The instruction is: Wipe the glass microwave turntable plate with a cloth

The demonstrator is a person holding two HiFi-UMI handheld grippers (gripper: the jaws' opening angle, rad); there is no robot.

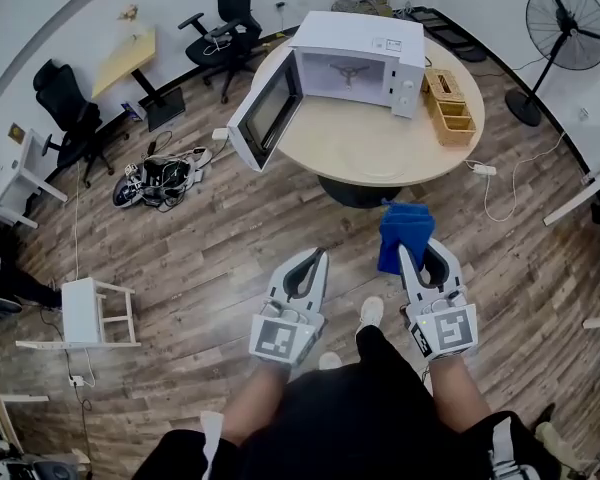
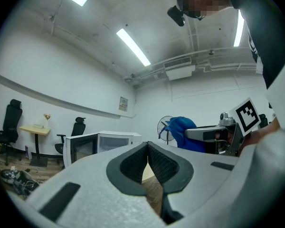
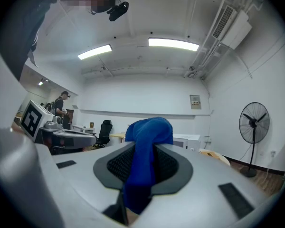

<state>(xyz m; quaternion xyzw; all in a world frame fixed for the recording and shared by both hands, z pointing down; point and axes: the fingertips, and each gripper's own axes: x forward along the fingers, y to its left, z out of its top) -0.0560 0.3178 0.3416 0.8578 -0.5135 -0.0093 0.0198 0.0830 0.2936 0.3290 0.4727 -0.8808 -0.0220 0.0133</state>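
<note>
My right gripper (image 1: 420, 251) pinches blue cloth (image 1: 404, 230) above wood floor (image 1: 230, 238), near round table (image 1: 380, 153). My left gripper (image 1: 313, 258) pressed together, empty. Microwave (image 1: 365, 58) at table's far edge, door open.

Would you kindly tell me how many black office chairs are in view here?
2. The far chair stands by the back wall, behind the microwave; the left chair sits left of the yellow desk. Others may be out of view.

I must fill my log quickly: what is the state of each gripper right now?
Left gripper: jaws closed, holding nothing.
Right gripper: jaws closed on the blue cloth.
</note>
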